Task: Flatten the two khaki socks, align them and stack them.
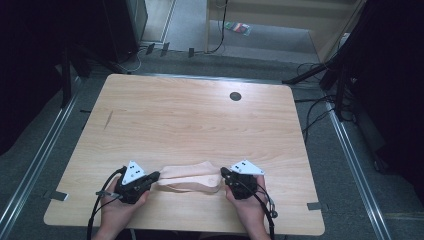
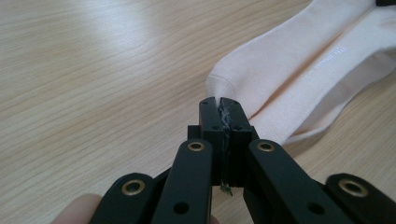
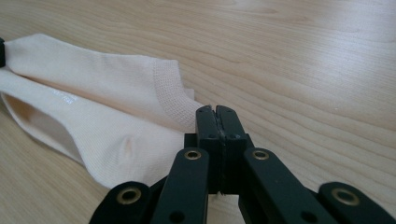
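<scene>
where the pale wooden surface (image 1: 190, 120) runs toward its near edge, pale peach socks (image 1: 190, 178) noted lying flat between the two grippers, lengthwise left to right. appear to be a pair, one laid on the other, per both gripper views. left gripper (image 1: 154, 176) held in the person's left hand (image 1: 117, 210), jaws pressed together with a thin edge of fabric caught between them; in the left gripper view, left gripper (image 2: 223, 105) seen clamped on the rounded end of the socks (image 2: 299, 65), fabric drawn slightly up at the pinch point. small pale lettering visible on the upper sock, too small to read. right gripper (image 1: 223, 172) held in the right hand (image 1: 250, 210), tip meeting the opposite end of the socks. in the right gripper view, right gripper (image 3: 216, 112) shows jaws fully together at the ribbed cuff end of the socks (image 3: 102, 116); cuff edge touching the jaw tips, but whether fabric is actually caught between them cannot be told. grey three-cornered plates seen on top of both grippers, cables trailing back past the wrists. dark round grommet (image 1: 235, 96) set in the surface toward the far right, well apart from the socks. short dark mark (image 1: 108, 119) on the surface at the far left. grey carpeted floor (image 1: 345, 180) around the surface, with cables (image 1: 312, 107) lying on it at the right.
</scene>
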A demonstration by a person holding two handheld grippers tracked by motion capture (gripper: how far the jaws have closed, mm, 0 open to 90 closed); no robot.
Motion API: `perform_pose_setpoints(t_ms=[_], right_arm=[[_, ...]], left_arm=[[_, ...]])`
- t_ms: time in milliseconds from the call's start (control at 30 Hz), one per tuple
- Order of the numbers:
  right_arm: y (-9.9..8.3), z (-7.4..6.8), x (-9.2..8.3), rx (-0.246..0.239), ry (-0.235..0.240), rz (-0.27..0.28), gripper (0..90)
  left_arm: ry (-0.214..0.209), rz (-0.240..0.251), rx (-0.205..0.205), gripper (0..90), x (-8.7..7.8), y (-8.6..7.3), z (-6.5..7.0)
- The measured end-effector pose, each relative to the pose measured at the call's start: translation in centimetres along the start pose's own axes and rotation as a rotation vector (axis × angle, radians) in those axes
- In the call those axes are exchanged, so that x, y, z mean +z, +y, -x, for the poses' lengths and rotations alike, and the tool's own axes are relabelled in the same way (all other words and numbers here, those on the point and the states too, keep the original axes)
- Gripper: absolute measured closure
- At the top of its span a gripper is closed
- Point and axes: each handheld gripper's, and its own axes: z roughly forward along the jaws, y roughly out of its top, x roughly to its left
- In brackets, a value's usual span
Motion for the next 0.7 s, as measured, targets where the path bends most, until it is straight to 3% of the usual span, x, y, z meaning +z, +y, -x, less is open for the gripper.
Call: perform_pose_setpoints(t_ms=[167, 300, 467, 533, 633, 700], right_arm=[[0.0, -0.3, -0.4, 0.013, 0.023, -0.001, 90.0], [-0.2, -0.7, -0.1, -0.016, 0.026, 0.002, 90.0], [-0.4, -0.8, 0.5, -0.036, -0.001, 0.017, 89.4], [-0.5, -0.6, 0.7, -0.031, 0.001, 0.025, 87.4], [-0.6, -0.4, 1.2, -0.013, 0.040, -0.006, 73.7], [-0.9, -0.3, 1.3, -0.010, 0.027, -0.004, 62.4]], left_arm=[[-0.018, 0.003, -0.005, 90.0, -0.4, 0.1, 0.1], [-0.022, 0.002, 0.000, 88.6, 0.3, -0.3, 0.2], [-0.008, 0.002, 0.018, 71.6, 1.2, -0.6, 0.4], [-0.018, 0.005, 0.007, 70.4, 1.3, -0.6, 0.3], [-0.019, 0.023, -0.007, 64.3, 1.3, -0.6, 0.2], [-0.035, 0.039, -0.030, 57.3, 1.2, -0.5, 0.0]])
